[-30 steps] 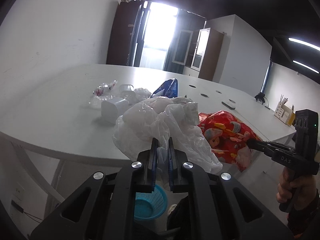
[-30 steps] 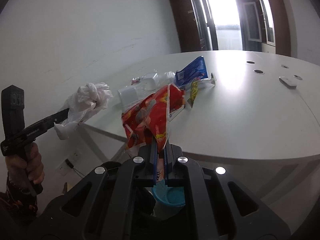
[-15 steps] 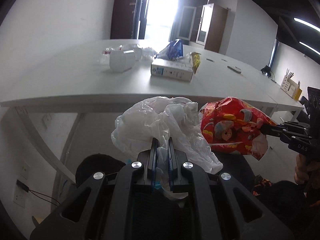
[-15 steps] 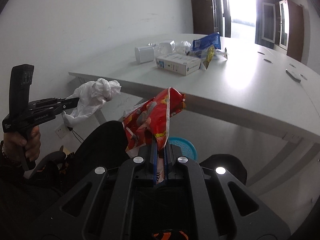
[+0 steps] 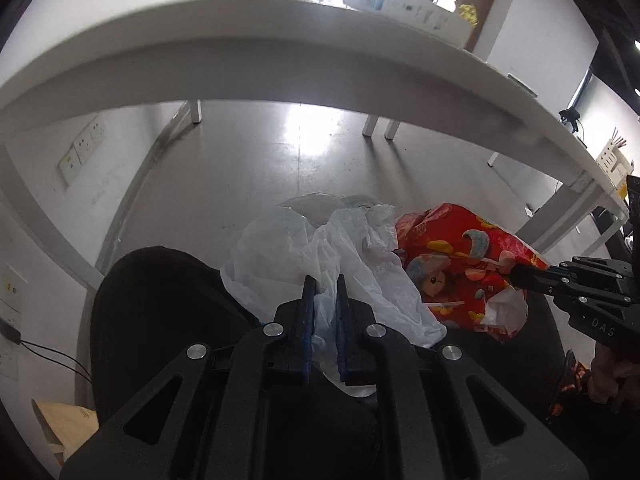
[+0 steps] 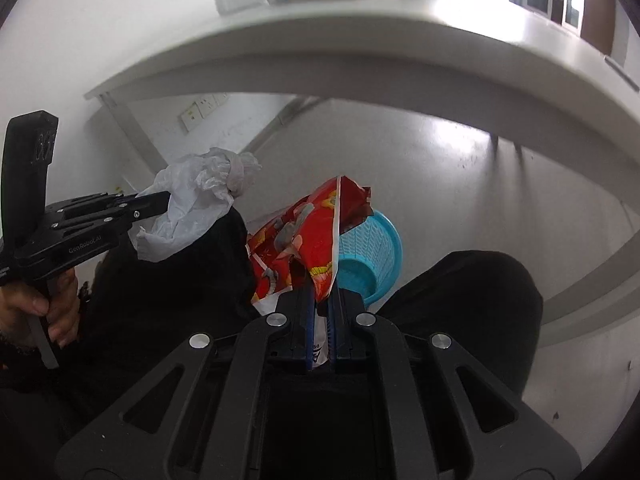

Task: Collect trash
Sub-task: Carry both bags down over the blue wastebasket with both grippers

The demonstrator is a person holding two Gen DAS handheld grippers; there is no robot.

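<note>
Left gripper [image 5: 322,280] clamped on white plastic bag [image 5: 320,252] — red snack wrapper [image 5: 452,256] beside, under the table [image 5: 280,52]

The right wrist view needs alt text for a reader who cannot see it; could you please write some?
The right gripper is shut on a red printed snack bag, held below the white table's edge in front of a blue plastic basket on the floor. At left, the left gripper is shut on a crumpled white plastic bag.

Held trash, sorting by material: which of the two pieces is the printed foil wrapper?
The red cartoon-printed wrapper in the right gripper; the left gripper pinches a plain white plastic bag.
</note>
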